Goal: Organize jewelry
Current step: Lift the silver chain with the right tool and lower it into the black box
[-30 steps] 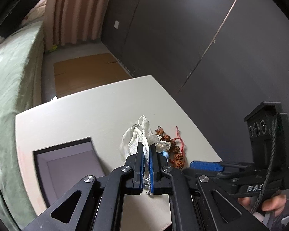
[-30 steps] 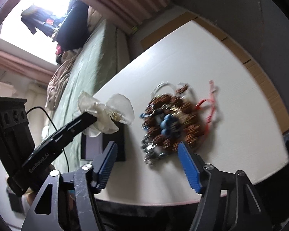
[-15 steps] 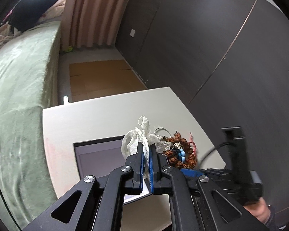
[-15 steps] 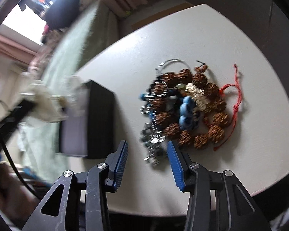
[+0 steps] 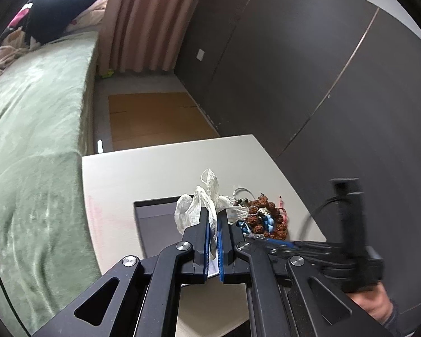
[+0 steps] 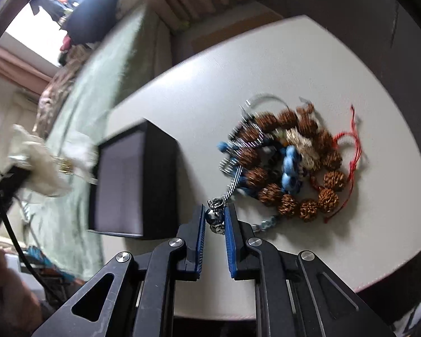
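Right wrist view: right claw (image 6: pixel 214 221), jaws just closing around a silver chain (image 6: pixel 216 215); left claw (image 5: pixel 214 224) pinches a blurred gauze pouch (image 5: pixel 207 205).

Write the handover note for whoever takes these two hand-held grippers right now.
Left hand-held gripper: shut on a white gauze pouch, held above the open black box.
Right hand-held gripper: jaws have just been closing around the silver chain end at the near edge of the jewelry pile; whether the pads already pinch it is unclear.
Pile: brown bead bracelet, blue beads, red cord, all tangled on the white table, right of the box.
Done: pouch lifted. No jewelry visible in the box.
Left: pouch and every piece.
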`<control>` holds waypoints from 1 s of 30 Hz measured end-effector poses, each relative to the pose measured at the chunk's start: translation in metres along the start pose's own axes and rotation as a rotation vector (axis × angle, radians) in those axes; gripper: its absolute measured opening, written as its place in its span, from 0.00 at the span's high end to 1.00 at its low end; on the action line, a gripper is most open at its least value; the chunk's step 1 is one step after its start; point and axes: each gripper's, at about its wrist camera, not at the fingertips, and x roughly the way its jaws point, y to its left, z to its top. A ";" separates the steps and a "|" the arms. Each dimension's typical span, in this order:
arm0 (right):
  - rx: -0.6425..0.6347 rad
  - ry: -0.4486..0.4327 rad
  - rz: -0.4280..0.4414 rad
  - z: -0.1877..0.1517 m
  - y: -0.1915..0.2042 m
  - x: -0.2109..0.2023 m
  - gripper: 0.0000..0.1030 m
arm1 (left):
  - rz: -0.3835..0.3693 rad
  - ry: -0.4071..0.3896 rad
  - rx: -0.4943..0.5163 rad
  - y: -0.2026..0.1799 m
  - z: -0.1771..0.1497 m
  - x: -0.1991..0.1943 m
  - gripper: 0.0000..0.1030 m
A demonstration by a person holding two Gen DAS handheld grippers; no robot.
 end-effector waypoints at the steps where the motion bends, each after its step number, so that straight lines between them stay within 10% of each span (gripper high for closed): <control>1: -0.010 -0.015 0.022 0.001 0.007 -0.007 0.86 | 0.001 0.004 -0.004 0.003 0.000 0.000 0.96; 9: -0.068 -0.088 0.131 0.023 0.038 -0.061 0.86 | -0.007 0.056 -0.043 0.012 0.002 0.007 0.92; 14: -0.123 -0.164 0.135 0.036 0.063 -0.100 0.86 | -0.008 0.019 -0.059 0.018 0.006 0.000 0.16; 30: -0.312 -0.353 0.165 0.050 0.145 -0.204 0.86 | 0.043 -0.072 -0.114 0.044 0.011 -0.029 0.14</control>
